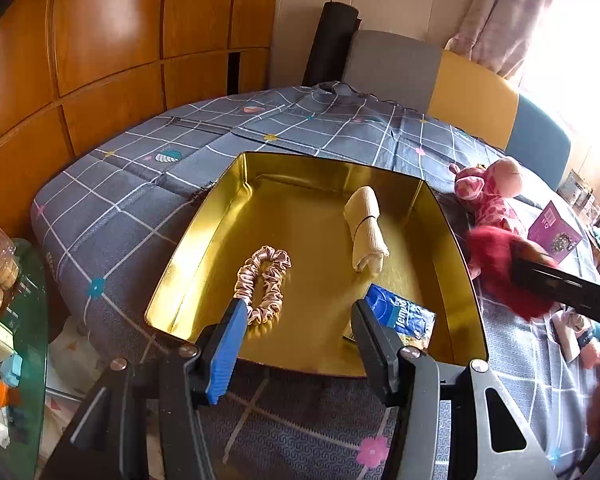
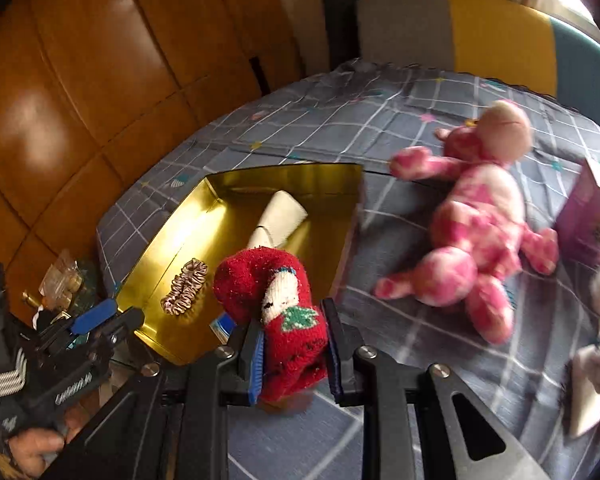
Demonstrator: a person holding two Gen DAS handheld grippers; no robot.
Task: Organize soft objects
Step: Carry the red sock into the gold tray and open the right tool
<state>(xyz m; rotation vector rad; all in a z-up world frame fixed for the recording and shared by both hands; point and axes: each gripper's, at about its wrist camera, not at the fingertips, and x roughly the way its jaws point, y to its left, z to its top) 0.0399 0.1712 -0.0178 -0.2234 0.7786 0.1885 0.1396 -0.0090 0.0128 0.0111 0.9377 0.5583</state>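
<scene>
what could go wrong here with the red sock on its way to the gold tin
1. The right gripper pinches only the lower part of the red sock; the floppy top could snag on the gold tin wall.
2. The left gripper hovers open over the tin's near edge, so the two could collide.
3. A drop could land the sock on the scrunchie or tissue pack, burying them.

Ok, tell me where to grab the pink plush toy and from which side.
Grip the pink plush toy across its narrower midsection, coming from above. It lies flat on the bedspread with limbs splayed; the torso looks the firmest span the jaws could close around.
</scene>
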